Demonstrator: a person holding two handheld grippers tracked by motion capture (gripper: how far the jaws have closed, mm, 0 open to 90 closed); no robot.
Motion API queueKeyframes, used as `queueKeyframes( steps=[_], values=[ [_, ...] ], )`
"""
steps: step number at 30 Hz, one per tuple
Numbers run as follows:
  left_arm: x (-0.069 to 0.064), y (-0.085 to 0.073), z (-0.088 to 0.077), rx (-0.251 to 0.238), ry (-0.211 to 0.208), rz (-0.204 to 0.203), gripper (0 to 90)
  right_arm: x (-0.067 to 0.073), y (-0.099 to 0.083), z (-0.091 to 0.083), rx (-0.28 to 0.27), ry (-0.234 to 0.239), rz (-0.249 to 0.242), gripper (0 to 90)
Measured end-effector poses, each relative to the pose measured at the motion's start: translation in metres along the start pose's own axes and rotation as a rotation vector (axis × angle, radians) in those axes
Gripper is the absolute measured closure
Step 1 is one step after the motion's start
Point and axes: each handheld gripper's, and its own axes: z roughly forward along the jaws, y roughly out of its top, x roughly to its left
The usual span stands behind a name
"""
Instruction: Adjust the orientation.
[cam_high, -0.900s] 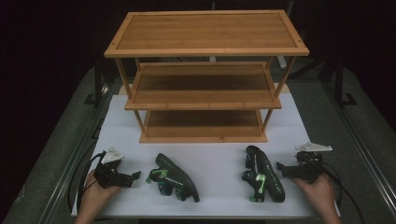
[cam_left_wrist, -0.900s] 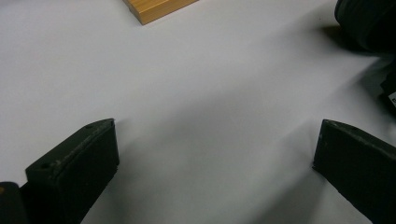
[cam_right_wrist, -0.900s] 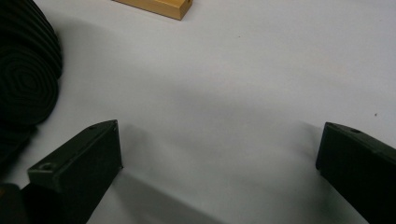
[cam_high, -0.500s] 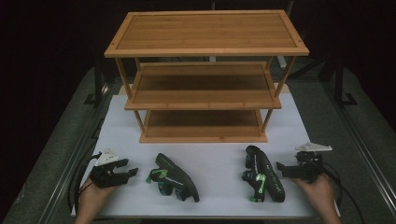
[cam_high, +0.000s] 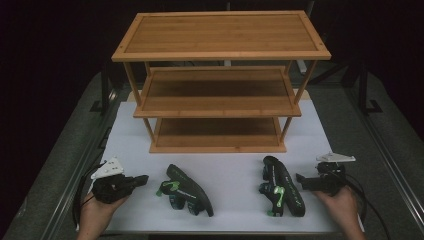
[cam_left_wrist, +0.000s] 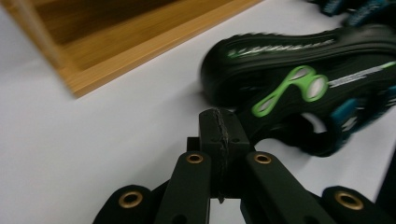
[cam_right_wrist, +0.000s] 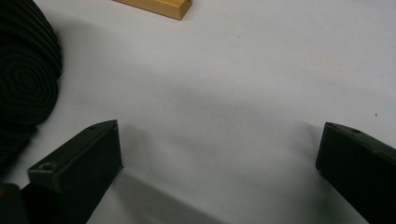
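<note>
Two black sandals with green trim lie on the white table top (cam_high: 232, 167) in front of a three-tier bamboo rack (cam_high: 220, 35). The left sandal (cam_high: 187, 192) lies on its side just right of my left gripper (cam_high: 144, 178), whose jaws are shut with nothing between them. In the left gripper view the shut gripper (cam_left_wrist: 219, 117) points at that sandal (cam_left_wrist: 299, 77), a short way from it. The right sandal (cam_high: 282, 187) lies just left of my right gripper (cam_high: 299, 177). In the right gripper view that gripper (cam_right_wrist: 219, 129) is open over bare table, the ribbed sole (cam_right_wrist: 23, 74) at the left.
The rack's bottom shelf (cam_high: 217, 132) rests on the table behind the sandals; its corner (cam_right_wrist: 161, 7) and base (cam_left_wrist: 116, 44) come into the gripper views. A hand holds each gripper near the front edge. Dark metal rails (cam_high: 395, 165) run along both sides of the table.
My left gripper has shifted a little to the left and its tip has lifted slightly. The right gripper and both sandals have stayed in place.
</note>
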Motion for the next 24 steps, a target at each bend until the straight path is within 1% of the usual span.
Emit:
queueKeyframes(
  steps=[1, 2, 3, 4, 5, 6, 7, 8, 9, 10, 11, 12, 13, 14, 17, 18, 19, 20, 21, 22, 24],
  values=[
    [-0.005, 0.006, 0.002, 0.009, -0.021, 0.02, 90.0, 0.0, 0.0, 0.0, 0.0, 0.0, 0.0, 0.0],
    [-0.005, 0.006, 0.002, 0.009, -0.021, 0.02, 90.0, 0.0, 0.0, 0.0, 0.0, 0.0, 0.0, 0.0],
    [-0.01, 0.011, 0.004, 0.01, -0.04, 0.029, 90.0, 0.0, 0.0, 0.0, 0.0, 0.0, 0.0, 0.0],
    [-0.01, 0.011, 0.004, 0.01, -0.04, 0.029, 90.0, 0.0, 0.0, 0.0, 0.0, 0.0, 0.0, 0.0],
    [-0.017, 0.017, 0.007, 0.012, -0.066, 0.052, 90.0, 0.0, 0.0, 0.0, 0.0, -0.001, -0.001, 0.0],
    [-0.017, 0.017, 0.007, 0.012, -0.066, 0.052, 90.0, 0.0, 0.0, 0.0, 0.001, 0.0, 0.0, 0.0],
    [-0.024, 0.023, 0.01, 0.011, -0.093, 0.068, 90.0, 0.0, 0.0, 0.0, 0.001, 0.0, 0.0, 0.0],
    [-0.024, 0.023, 0.01, 0.011, -0.093, 0.068, 90.0, 0.0, 0.0, 0.0, 0.001, 0.0, 0.0, 0.0],
    [-0.029, 0.028, 0.013, 0.013, -0.115, 0.08, 90.0, 0.0, 0.0, 0.0, 0.001, 0.0, 0.001, 0.0],
    [-0.029, 0.028, 0.013, 0.013, -0.115, 0.08, 90.0, 0.0, 0.0, 0.0, 0.001, 0.0, 0.001, 0.0],
    [-0.034, 0.031, 0.017, 0.016, -0.134, 0.09, 90.0, 0.0, 0.0, 0.0, 0.0, -0.001, 0.0, 0.0],
    [-0.034, 0.031, 0.017, 0.016, -0.134, 0.09, 90.0, 0.0, 0.0, 0.0, 0.0, -0.001, 0.0, 0.0],
    [-0.038, 0.034, 0.02, 0.024, -0.146, 0.1, 90.0, 0.0, 0.0, 0.0, 0.001, -0.001, 0.0, 0.0],
    [-0.038, 0.034, 0.02, 0.024, -0.146, 0.1, 90.0, 0.0, 0.0, 0.0, 0.001, -0.001, 0.0, 0.0],
    [-0.043, 0.042, 0.027, 0.028, -0.172, 0.115, 90.0, 0.0, 0.0, 0.0, 0.001, -0.001, 0.001, 0.0],
    [-0.043, 0.042, 0.027, 0.028, -0.172, 0.115, 90.0, 0.0, 0.0, 0.0, 0.001, -0.001, 0.001, 0.0],
    [-0.046, 0.046, 0.032, 0.031, -0.185, 0.124, 90.0, 0.0, 0.0, 0.0, 0.0, -0.001, 0.0, 0.0],
    [-0.046, 0.046, 0.032, 0.031, -0.185, 0.124, 90.0, 0.0, 0.0, 0.0, 0.0, -0.001, 0.0, 0.0],
    [-0.049, 0.049, 0.036, 0.041, -0.194, 0.134, 90.0, 0.0, 0.0, 0.0, 0.001, 0.0, 0.001, 0.0],
    [-0.049, 0.049, 0.036, 0.041, -0.194, 0.134, 90.0, 0.0, 0.0, 0.0, 0.0, 0.0, 0.001, 0.0],
    [-0.052, 0.051, 0.042, 0.052, -0.209, 0.143, 90.0, 0.0, 0.0, 0.0, 0.001, 0.0, 0.001, 0.0]
  ],
)
